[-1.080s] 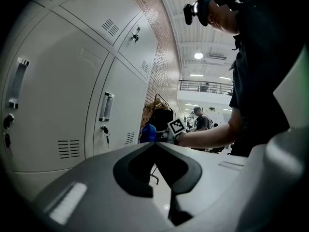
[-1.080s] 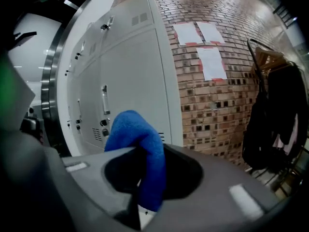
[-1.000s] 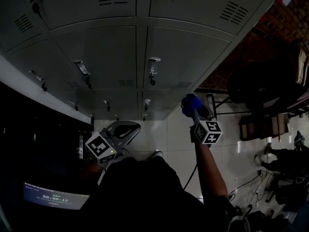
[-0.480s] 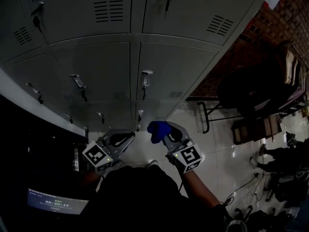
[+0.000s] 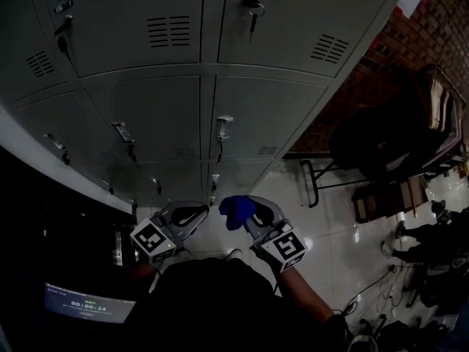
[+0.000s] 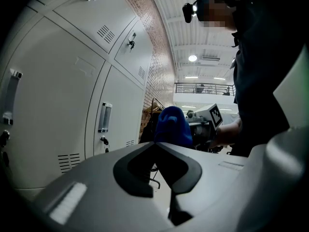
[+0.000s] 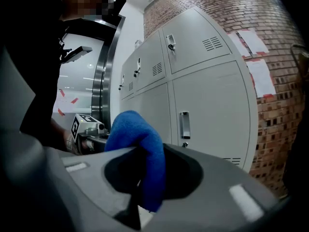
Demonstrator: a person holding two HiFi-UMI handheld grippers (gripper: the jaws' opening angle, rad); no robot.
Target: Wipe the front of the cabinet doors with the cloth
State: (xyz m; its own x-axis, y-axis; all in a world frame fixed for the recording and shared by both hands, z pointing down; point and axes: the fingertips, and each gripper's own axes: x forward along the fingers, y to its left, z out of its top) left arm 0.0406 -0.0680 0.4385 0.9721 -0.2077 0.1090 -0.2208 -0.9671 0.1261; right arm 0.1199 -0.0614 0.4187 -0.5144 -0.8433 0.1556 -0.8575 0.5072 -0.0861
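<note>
While the person stands close before the grey cabinet doors [image 5: 264,112], the right gripper [image 5: 248,210] has its jaws closed on a fold of the blue cloth [image 7: 137,139]. The cloth bulges out above these jaws, low in front of the doors and, as it seems, apart from them, just beside the left gripper [image 5: 192,215], whose jaws are pressed together on nothing. The cloth looks soft, light and thick, so I judge it will flatten against the metal; the hold at its middle fold leaves a free pad for wiping.
</note>
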